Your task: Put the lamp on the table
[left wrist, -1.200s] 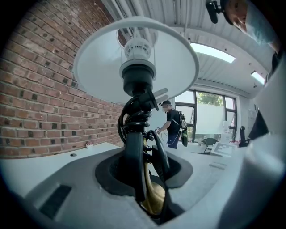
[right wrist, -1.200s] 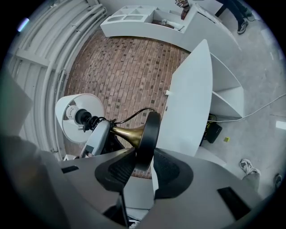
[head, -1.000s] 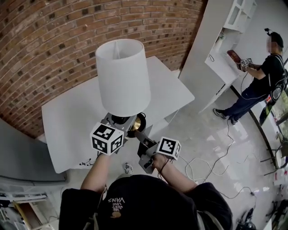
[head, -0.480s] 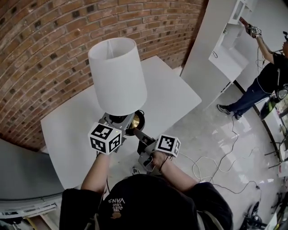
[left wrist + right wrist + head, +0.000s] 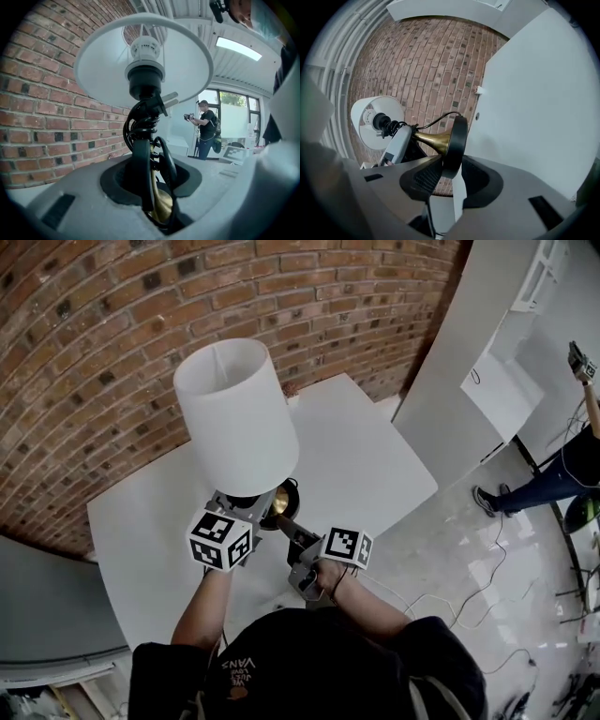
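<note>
Left tongs (image 5: 247, 502): clenched on the thin stem of the lamp (image 5: 236, 423), just under the white shade (image 5: 108, 70), where a black cord (image 5: 135, 123) is coiled round it.
Right tongs (image 5: 449, 172): clenched on the rim of the lamp's round black foot (image 5: 458, 143), beside its brass cone (image 5: 436, 138).
Lamp: held up in both tongs over the near part of the desk, leaning, with the shade towards the wall and the foot towards the person who holds it.
Desk (image 5: 370, 460): white, under the lamp, with its far side against the wall.
Wall (image 5: 103, 324): red brick, behind the desk.
Floor (image 5: 469, 540): pale and glossy, to the right of the desk, with loose cables on it.
Second person (image 5: 574, 465): far right, well apart, standing on the floor.
</note>
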{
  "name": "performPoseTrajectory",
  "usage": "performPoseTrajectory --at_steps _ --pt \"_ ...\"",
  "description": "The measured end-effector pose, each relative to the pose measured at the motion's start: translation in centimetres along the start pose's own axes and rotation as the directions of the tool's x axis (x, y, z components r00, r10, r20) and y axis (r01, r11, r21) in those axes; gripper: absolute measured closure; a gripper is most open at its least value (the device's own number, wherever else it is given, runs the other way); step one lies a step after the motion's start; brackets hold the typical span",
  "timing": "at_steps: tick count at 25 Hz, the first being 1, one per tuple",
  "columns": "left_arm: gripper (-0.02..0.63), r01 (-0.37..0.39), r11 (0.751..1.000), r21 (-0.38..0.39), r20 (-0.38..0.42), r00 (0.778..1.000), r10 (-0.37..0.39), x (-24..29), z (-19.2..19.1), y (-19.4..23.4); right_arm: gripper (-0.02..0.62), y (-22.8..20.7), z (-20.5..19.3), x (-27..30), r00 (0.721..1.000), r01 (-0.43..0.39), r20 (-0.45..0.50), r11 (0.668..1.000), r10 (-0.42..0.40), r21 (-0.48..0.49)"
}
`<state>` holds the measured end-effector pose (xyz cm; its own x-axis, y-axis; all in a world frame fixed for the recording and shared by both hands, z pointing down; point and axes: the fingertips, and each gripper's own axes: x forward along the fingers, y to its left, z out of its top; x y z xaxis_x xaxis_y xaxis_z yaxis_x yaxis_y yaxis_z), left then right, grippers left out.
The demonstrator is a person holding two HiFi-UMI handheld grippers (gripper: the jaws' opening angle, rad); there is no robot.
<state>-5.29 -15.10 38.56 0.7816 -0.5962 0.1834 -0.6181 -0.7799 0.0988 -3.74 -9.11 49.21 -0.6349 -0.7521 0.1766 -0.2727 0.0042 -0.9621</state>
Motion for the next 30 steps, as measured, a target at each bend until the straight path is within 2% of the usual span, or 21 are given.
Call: performPoseTrajectory --at_steps 6,14,25,30 --pt "0.479 -0.077 0.997 -0.027 -0.013 0.997 0.077 5.6 0.2 5.3 0.471 -1.8 5.7 4.9 0.997 0.011 -0.078 1.000 -0.011 0.000" --pt "0.480 -0.158 0.987 -0.042 -0.003 0.988 0.158 11.6 -0.4 11.6 0.471 -4.5 11.8 10.9 0.991 0.018 -0.134 0.999 -0.022 -0.028" --pt "0.480 -0.242 0.967 -0.073 -0.003 0.970 0.243 18.2 -2.8 17.8 0.466 -9.0 17.8 16.7 0.977 0.040 -0.204 0.996 -0.055 -0.076" --pt "0.482 -0.253 0.965 -0.063 -0.009 0.967 0.253 21.0 -3.9 19.6 0.460 -11.2 19.9 18.8 0.973 0.055 -0.217 0.994 -0.074 -0.089"
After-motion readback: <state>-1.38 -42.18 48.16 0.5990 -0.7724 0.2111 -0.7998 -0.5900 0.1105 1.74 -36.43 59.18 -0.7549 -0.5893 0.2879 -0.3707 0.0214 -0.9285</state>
